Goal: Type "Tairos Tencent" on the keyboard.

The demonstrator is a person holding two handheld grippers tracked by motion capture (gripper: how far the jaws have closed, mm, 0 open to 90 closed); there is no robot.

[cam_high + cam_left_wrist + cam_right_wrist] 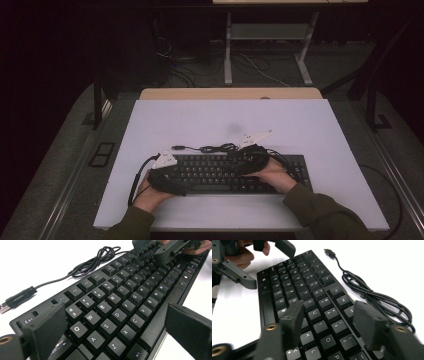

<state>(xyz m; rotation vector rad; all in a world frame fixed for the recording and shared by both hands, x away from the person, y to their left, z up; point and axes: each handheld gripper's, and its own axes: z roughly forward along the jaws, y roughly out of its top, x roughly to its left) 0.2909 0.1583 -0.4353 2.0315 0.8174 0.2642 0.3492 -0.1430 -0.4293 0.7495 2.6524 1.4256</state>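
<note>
Two claws hover over a black keyboard (227,172) lying low and centre on the white desk (200,120) in the high view: the left claw (167,181) at its lower-left end, jaws spread wide with nothing pinched between them, and the right claw (248,159) toward its right half, jaws likewise parted over the keys and gripping nothing. Just above the keyboard, its black cable (215,148) lies loosely coiled on the desk, plug (17,299) pointing left.

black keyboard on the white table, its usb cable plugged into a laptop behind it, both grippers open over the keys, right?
Not quite: the USB cable is plugged into nothing. The right gripper view shows its plug lying loose on the white table. The rest holds.
</note>
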